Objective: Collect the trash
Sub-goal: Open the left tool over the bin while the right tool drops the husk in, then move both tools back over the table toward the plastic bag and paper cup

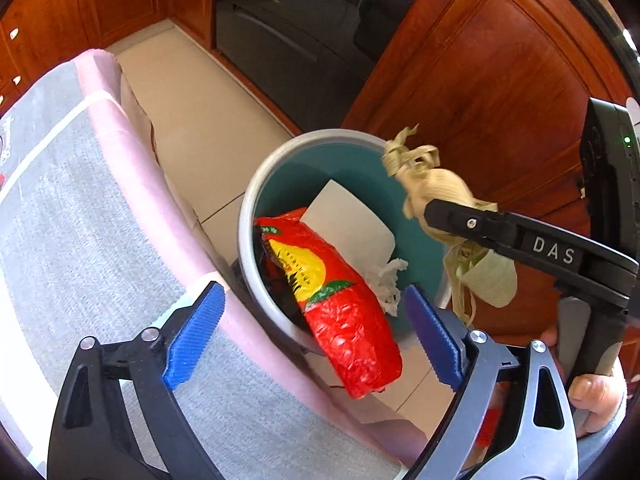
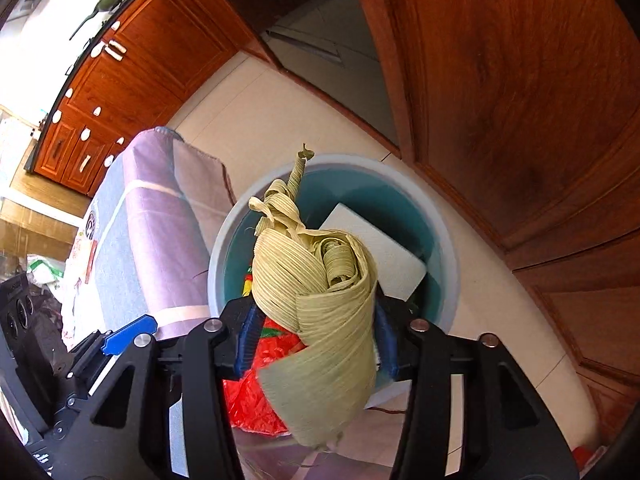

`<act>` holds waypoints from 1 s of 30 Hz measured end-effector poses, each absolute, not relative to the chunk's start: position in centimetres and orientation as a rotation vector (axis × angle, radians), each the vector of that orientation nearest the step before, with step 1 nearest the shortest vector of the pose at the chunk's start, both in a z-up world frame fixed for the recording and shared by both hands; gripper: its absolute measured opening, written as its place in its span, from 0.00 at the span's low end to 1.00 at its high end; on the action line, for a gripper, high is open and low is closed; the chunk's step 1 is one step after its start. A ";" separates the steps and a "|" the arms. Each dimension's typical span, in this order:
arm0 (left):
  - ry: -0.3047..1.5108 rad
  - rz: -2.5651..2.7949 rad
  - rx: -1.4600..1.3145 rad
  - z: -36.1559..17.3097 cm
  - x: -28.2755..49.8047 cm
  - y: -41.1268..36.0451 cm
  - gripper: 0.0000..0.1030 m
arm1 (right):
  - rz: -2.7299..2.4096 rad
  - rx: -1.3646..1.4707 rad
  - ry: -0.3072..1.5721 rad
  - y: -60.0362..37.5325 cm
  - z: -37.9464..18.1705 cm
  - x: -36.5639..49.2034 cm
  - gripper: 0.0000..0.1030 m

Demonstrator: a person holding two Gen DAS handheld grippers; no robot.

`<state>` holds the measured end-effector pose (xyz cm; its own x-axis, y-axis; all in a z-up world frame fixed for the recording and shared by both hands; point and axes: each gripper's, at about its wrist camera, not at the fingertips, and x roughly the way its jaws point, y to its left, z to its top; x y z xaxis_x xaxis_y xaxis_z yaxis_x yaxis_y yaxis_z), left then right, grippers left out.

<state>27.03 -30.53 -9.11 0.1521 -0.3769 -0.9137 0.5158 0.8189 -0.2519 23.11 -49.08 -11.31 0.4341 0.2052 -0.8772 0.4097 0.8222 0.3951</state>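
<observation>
The left gripper (image 1: 312,328) has its blue pads wide apart, the red snack bag (image 1: 340,308) between them untouched, tipped long-axis down over the near rim of the teal bin (image 1: 256,200). The right gripper (image 2: 316,340), marked "DAS", clamps a dried corn husk (image 2: 320,280) that points far, over the bin. Beige floor tiles (image 1: 200,120) and wooden cabinets (image 1: 500,80) surround it.

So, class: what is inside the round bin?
In the bin: a white sheet, crumpled tissue, and a red bag sticking out over the rim. The bottom is covered.
</observation>
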 end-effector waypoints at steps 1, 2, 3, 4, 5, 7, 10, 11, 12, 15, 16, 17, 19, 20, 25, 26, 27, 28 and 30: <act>1.264 -0.641 0.134 -9.0 26.9 -30.4 0.92 | -0.130 0.628 1.138 -49.0 -11.4 23.2 0.55; 1.261 -0.639 0.136 -8.8 26.8 -30.3 0.92 | -0.124 0.631 1.140 -48.9 -11.4 23.2 0.66; 1.259 -0.638 0.137 -8.7 26.8 -30.1 0.93 | -0.124 0.632 1.142 -48.8 -11.5 23.2 0.71; 1.256 -0.638 0.137 -8.5 26.8 -29.9 0.93 | -0.126 0.636 1.145 -48.6 -11.5 23.2 0.75; 1.252 -0.637 0.137 -8.1 26.8 -29.6 0.94 | -0.128 0.641 1.144 -48.5 -11.4 23.2 0.75; 1.247 -0.630 0.141 -8.1 26.5 -29.4 0.94 | -0.138 0.648 1.147 -48.4 -11.2 23.0 0.75; 1.244 -0.622 0.136 -7.8 26.2 -28.4 0.95 | -0.149 0.656 1.152 -48.1 -10.9 22.7 0.75; 1.242 -0.619 0.132 -7.6 26.1 -27.9 0.95 | -0.152 0.654 1.154 -47.9 -10.7 22.7 0.75; 1.240 -0.615 0.126 -7.5 25.9 -27.3 0.95 | -0.152 0.652 1.156 -47.7 -10.6 22.6 0.75; 1.238 -0.601 0.107 -7.0 25.7 -25.8 0.95 | -0.148 0.643 1.161 -46.9 -10.1 22.3 0.75; 1.236 -0.595 0.100 -6.9 25.8 -25.3 0.95 | -0.145 0.640 1.162 -46.6 -9.9 22.2 0.75; 1.234 -0.590 0.093 -6.6 26.0 -24.9 0.95 | -0.142 0.636 1.163 -46.2 -9.7 22.1 0.77; 1.226 -0.579 0.082 -6.5 26.0 -23.9 0.95 | -0.139 0.625 1.160 -45.2 -9.1 22.0 0.79; 1.222 -0.573 0.077 -6.3 26.1 -23.5 0.95 | -0.136 0.617 1.157 -44.7 -8.9 21.9 0.79; 1.198 -0.551 0.040 -5.4 25.2 -20.6 0.95 | -0.112 0.577 1.148 -42.0 -7.1 21.6 0.79; 1.194 -0.549 0.032 -5.3 25.2 -20.1 0.95 | -0.108 0.566 1.148 -41.5 -6.8 21.6 0.79; 1.189 -0.546 0.028 -5.0 24.9 -19.8 0.95 | -0.104 0.558 1.147 -41.1 -6.4 21.6 0.79; 1.184 -0.542 0.024 -4.8 24.8 -19.2 0.95 | -0.100 0.549 1.146 -40.5 -6.1 21.5 0.79; 1.174 -0.535 0.015 -4.1 24.5 -18.0 0.95 | -0.090 0.530 1.146 -39.5 -5.5 21.5 0.79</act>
<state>24.48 -17.97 -4.08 0.2773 -0.3911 -0.8776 0.4062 0.8755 -0.2618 21.48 -39.46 -5.46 0.4228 0.1971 -0.8845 0.3331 0.8740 0.3539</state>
